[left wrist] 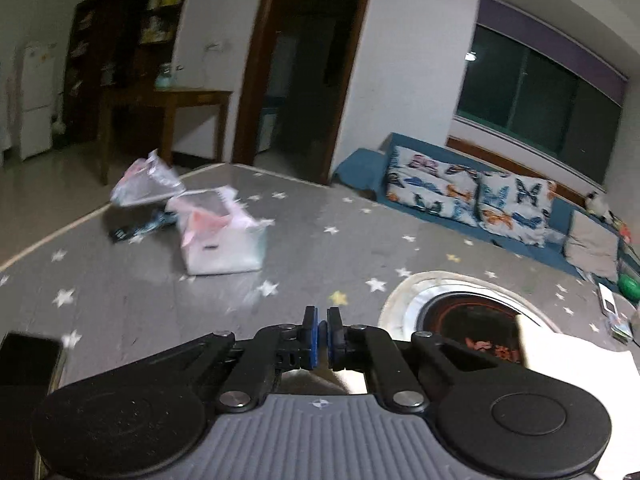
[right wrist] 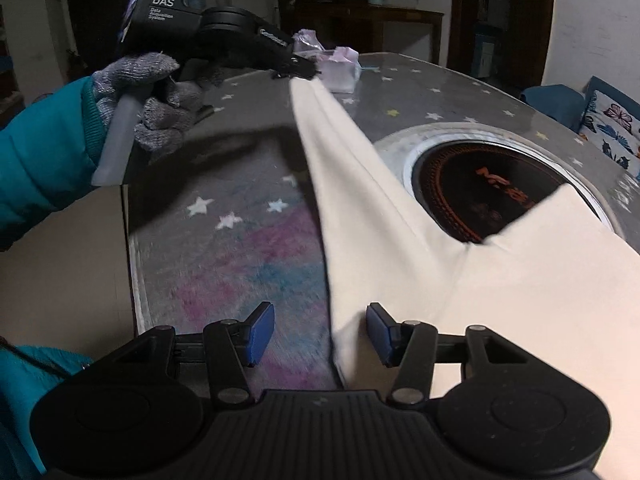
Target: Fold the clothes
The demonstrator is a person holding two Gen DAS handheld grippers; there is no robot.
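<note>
A cream garment (right wrist: 400, 216) lies across the grey star-patterned table (right wrist: 248, 168). One part is pulled taut up to my left gripper (right wrist: 300, 72), which is shut on the garment and holds it lifted at the far side. In the left wrist view the left gripper (left wrist: 322, 338) has its jaws shut, with the cream garment (left wrist: 572, 360) showing below and to the right. My right gripper (right wrist: 320, 332) is open, low over the near table edge, with the garment's near edge between its blue pads (right wrist: 260, 332).
A round inset cooktop (right wrist: 492, 196) sits in the table, partly covered by the garment. A white box with pink plastic bags (left wrist: 224, 240) stands further along the table. A dark phone (left wrist: 28, 356) lies at the left edge. A blue sofa with butterfly cushions (left wrist: 472, 196) stands behind.
</note>
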